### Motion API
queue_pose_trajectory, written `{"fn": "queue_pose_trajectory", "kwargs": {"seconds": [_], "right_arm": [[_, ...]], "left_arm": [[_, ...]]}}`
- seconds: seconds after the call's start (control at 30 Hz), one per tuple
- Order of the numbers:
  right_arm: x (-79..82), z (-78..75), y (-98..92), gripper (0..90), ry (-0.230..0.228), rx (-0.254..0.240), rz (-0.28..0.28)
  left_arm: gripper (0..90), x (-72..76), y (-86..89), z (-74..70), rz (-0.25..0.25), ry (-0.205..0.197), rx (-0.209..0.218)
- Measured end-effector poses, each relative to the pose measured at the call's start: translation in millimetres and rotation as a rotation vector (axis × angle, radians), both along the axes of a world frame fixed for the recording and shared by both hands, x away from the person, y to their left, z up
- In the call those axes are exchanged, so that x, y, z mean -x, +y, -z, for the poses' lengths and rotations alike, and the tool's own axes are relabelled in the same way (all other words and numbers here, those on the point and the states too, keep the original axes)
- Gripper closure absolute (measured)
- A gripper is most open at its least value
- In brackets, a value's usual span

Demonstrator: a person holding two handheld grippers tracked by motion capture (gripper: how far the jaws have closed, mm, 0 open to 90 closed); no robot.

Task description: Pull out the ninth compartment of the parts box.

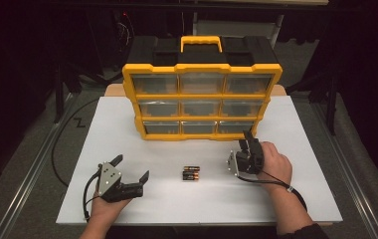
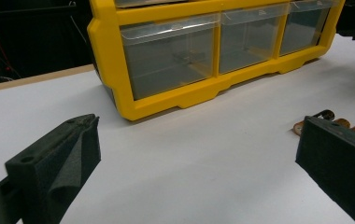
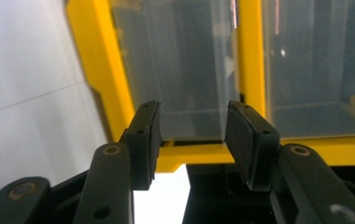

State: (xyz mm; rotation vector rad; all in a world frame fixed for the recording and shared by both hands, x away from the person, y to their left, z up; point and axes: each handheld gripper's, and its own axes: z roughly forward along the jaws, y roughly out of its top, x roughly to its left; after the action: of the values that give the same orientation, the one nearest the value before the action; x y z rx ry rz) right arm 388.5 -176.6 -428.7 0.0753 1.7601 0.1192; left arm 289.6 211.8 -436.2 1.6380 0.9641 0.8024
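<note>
a: fingers first. right gripper [image 1: 248,139] is sitting turned on its side at the bottom right drawer [image 1: 236,127] of the yellow organizer [image 1: 202,87]. its pads [image 3: 148,135] are standing part way apart with the drawer's clear front lip between them, but i cannot tell if they are pressing on it.

b: and the left gripper [image 1: 132,167]?

a: resting low over the white table [image 1: 127,119], jaws spread wide, nothing between them. it is pointing toward the organizer's lower left corner, well apart from it.

b: any writing readable? brands, labels?

a: nothing is reading clearly. the batteries [image 1: 190,174] are showing black bodies with copper-coloured ends, but any print is too small to make out. the organizer is showing no legible label, and the drawer fronts are plain clear plastic.

b: where are the batteries lying?

a: on the table between the two grippers, in front of the organizer's middle column, touching each other in a small cluster. in the left gripper view they are peeking out just behind the far pad [image 2: 339,163].

b: anything standing in the way?

a: a small dark piece [image 2: 188,57] is lying inside the bottom left drawer. the carry handle [image 1: 201,44] is standing up on top. a black cable [image 1: 57,149] is trailing off the table's left edge. dark floor all round.
</note>
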Motion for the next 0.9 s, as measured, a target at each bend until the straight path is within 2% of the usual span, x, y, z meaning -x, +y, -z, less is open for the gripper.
{"fn": "queue_pose_trajectory", "kwargs": {"seconds": [0.17, 0.2, 0.23, 0.4, 0.57, 0.67, 0.7, 0.9], "right_arm": [[-4.4, -3.1, 5.7, 60.4, -0.010, -0.006, -0.001], [-5.1, -3.3, 6.8, 60.8, -0.015, -0.003, -0.003], [-7.0, -5.7, 9.4, 62.1, -0.026, 0.021, -0.008], [-10.5, -9.1, 14.6, 65.2, -0.027, 0.012, -0.014], [-16.9, -15.5, 19.6, 69.8, -0.052, 0.032, -0.013], [-18.7, -15.2, 20.0, 69.9, -0.039, 0.016, -0.002], [-21.1, -16.9, 20.6, 70.7, -0.045, 0.038, -0.009], [-23.4, -17.2, 22.3, 71.2, -0.043, 0.046, -0.004]], "left_arm": [[0.6, 0.1, 0.4, -0.1, 0.011, 0.005, 0.003], [0.7, 0.0, 0.4, 0.2, 0.011, 0.007, 0.005], [0.8, -0.1, 0.6, 0.4, 0.010, 0.007, 0.005], [0.8, -0.2, 1.6, 0.2, 0.008, 0.006, 0.011], [0.9, -1.0, 1.8, 0.2, 0.007, 0.010, 0.016], [0.9, -0.7, 1.8, 0.1, 0.010, 0.009, 0.016], [0.9, -0.6, 2.0, 0.0, 0.009, 0.008, 0.017], [0.9, 0.0, 3.2, -0.7, 0.007, 0.007, 0.022]]}}
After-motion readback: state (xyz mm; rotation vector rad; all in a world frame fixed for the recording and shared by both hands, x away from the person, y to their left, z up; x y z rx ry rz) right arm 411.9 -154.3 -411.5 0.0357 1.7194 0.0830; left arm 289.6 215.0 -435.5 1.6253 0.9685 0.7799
